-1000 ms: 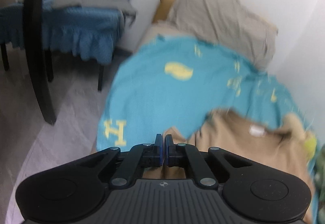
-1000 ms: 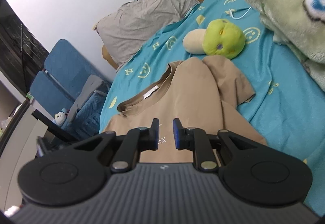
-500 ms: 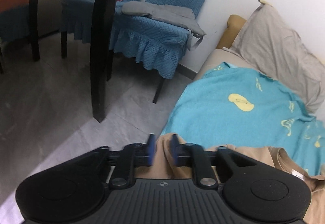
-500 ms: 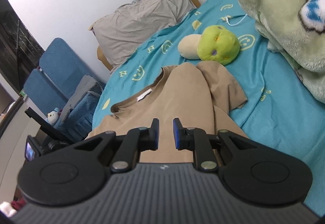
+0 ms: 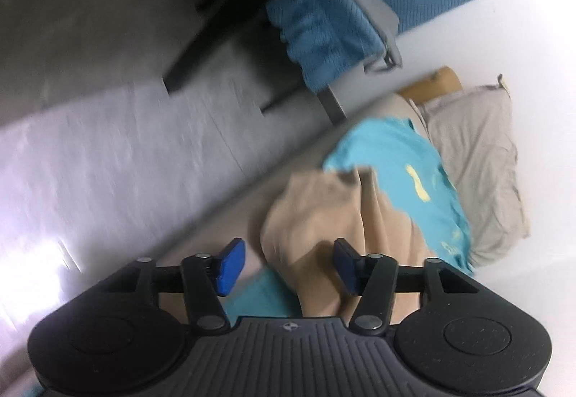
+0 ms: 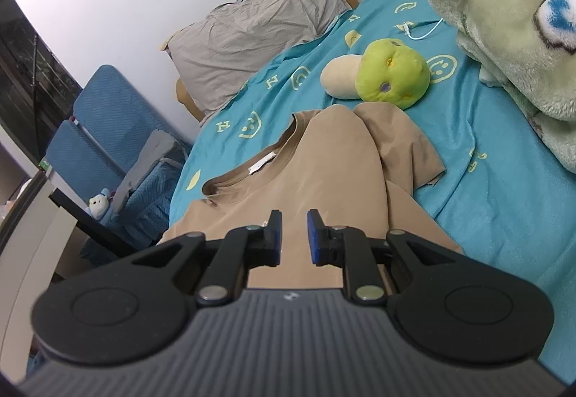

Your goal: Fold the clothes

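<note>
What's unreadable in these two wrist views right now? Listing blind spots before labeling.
- Left wrist: motion blur smears the chair and floor; no fine detail.
- Left wrist: shirt lower edge is hidden behind the left tongs body.
- Right wrist: shirt hem is hidden behind the right tongs body.
- Right wrist: neck label is too small to read.
- Right wrist: plush blanket is cut off by the frame edge.

Matt tan cloth shirt (image 6: pixel 324 159), fuzzy green plush toy (image 6: pixel 392 73), creased grey cloth pillow (image 6: pixel 252 37)
</note>
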Tool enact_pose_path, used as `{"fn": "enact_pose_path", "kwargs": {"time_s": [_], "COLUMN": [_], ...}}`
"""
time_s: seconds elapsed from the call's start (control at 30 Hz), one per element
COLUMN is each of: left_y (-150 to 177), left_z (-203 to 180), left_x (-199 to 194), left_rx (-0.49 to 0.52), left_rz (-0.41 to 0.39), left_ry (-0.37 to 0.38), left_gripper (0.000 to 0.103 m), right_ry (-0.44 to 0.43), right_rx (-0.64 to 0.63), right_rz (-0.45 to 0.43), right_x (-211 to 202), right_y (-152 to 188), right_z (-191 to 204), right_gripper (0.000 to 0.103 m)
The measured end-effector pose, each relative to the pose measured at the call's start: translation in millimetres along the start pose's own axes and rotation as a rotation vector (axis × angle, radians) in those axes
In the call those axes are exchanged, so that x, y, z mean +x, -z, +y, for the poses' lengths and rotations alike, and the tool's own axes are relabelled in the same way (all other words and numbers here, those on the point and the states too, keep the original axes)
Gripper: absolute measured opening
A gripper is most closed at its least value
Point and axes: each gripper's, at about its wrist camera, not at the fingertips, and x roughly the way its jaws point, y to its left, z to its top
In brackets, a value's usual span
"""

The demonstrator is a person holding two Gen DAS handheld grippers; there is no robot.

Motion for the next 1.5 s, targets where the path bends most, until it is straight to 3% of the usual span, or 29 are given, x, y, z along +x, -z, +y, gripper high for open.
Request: {"fn": "enact_pose_path", "kwargs": {"time_s": [0.07,0.13,0.3,0.47,0.6,0.77,0.83,0.87,1.0,1.1,1.27,1.4,1.5], "left_y": [6.5,8.3,-0.9,9.1,27.4,66.2,83.9,95.1,142.5,176.1,216.8,240.3,247.2], "left_z": [-4.7,-13.7,-40.4,-70.7,-86.3,-119.4,-131.5,-137.7,-158.1,-161.0,-147.2,-129.7,-118.1], "left_x": [-2.2,-0.3,-18.3,1.1,12.2,-22.8,-47.7,-62.9,-120.4,-160.2,-215.6,-232.6,-229.8], "left_rx": [0.031,0.051,0.139,0.404,0.542,0.745,0.806,0.840,0.892,0.887,0.827,0.865,0.883], "left_rz": [-0.009,-0.017,-0.125,-0.144,-0.141,-0.136,-0.133,-0.137,-0.170,-0.174,-0.187,-0.202,-0.148], "left_ry": [0.009,0.009,-0.010,-0.332,-0.378,-0.347,-0.317,-0.292,-0.202,-0.157,-0.076,-0.125,-0.170], "left_gripper": [0.038,0.004,0.003,0.002,0.003,0.035,0.057,0.060,0.086,0.089,0.103,0.103,0.103], "right_ry": [0.002,0.001,0.011,0.030,0.042,0.039,0.034,0.034,0.036,0.043,0.048,0.044,0.030], "right_rx": [-0.006,-0.012,-0.042,-0.087,-0.114,-0.155,-0.174,-0.184,-0.228,-0.265,-0.296,-0.273,-0.260], "right_rz": [0.007,0.014,0.021,0.018,0.038,0.034,0.024,0.015,-0.009,-0.024,-0.049,-0.032,-0.018], "right_x": [1.3,3.5,4.5,5.1,8.3,6.1,2.3,-0.3,-10.6,-18.7,-35.2,-46.5,-53.8], "right_y": [1.1,1.9,5.0,5.4,10.0,13.3,13.3,13.4,15.9,18.5,20.4,18.6,19.0], "right_z": [1.1,2.0,6.2,10.6,12.3,17.6,20.2,22.0,25.5,28.0,30.5,28.9,33.1], "right_gripper": [0.019,0.019,0.019,0.019,0.019,0.019,0.019,0.019,0.019,0.019,0.019,0.020,0.024]}}
